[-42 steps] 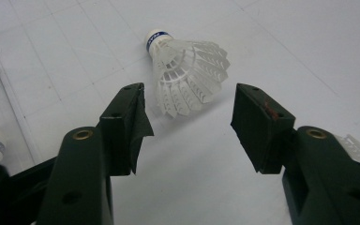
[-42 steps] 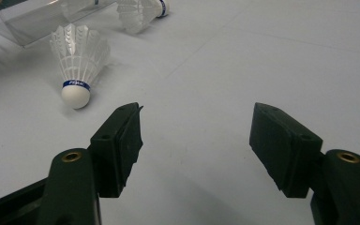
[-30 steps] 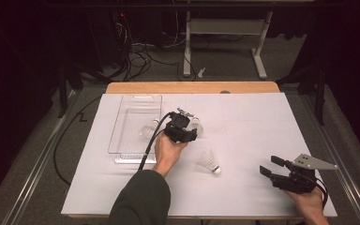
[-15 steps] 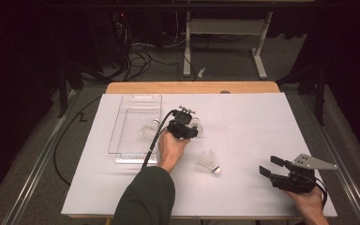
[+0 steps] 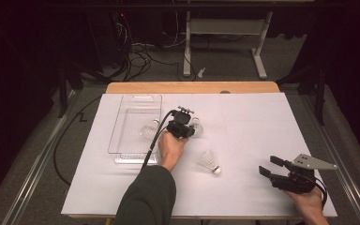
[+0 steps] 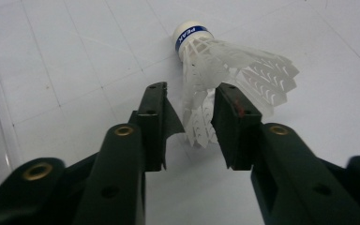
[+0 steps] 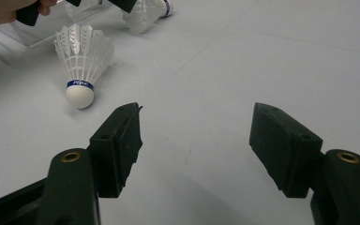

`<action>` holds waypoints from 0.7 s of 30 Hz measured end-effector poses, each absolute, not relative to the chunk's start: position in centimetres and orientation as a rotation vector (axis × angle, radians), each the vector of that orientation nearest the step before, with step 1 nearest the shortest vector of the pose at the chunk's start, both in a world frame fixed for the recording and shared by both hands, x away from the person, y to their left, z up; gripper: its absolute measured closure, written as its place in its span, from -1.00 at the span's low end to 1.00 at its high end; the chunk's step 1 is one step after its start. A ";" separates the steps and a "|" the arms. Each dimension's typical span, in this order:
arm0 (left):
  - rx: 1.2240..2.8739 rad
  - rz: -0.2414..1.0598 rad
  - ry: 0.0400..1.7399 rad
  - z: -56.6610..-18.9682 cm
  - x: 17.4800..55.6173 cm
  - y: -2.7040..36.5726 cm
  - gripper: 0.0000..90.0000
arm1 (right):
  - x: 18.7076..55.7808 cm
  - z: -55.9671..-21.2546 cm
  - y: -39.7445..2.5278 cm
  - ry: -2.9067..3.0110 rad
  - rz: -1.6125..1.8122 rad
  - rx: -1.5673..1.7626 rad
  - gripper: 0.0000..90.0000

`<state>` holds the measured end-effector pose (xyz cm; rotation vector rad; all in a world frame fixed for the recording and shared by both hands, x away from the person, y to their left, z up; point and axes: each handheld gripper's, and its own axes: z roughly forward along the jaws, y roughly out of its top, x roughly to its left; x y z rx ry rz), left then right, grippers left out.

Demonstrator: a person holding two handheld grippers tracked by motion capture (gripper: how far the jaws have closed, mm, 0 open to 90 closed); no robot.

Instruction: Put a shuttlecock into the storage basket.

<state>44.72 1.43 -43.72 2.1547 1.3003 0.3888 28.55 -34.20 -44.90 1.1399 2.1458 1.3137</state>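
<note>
Covering wooden table [image 5: 192, 87]: white sheet [image 5: 253, 136].

We see a white feather shuttlecock [image 6: 215, 70] with a blue-banded cork, lying on its side on the white table sheet, skirt edge between the left gripper's [image 6: 190, 126] parted jaws, just right of the clear tray [image 5: 136, 123].

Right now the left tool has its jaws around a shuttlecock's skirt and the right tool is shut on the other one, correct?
Not quite. The right tool is open and empty in the right gripper view, with the second shuttlecock apart on the table. The left tool does straddle a shuttlecock.
</note>
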 end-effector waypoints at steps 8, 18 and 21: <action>2.162 0.377 1.319 -43.8 44.8 1.4 0.87 | 28.5 -44.9 -34.2 2.146 1.313 1.138 -0.23; 2.174 0.357 1.309 -43.8 44.7 1.4 0.99 | 28.5 -44.9 -34.2 2.147 1.313 1.137 -0.23; 2.174 0.357 1.302 -43.7 44.6 1.4 0.99 | 28.5 -44.9 -34.2 2.146 1.313 1.135 -0.23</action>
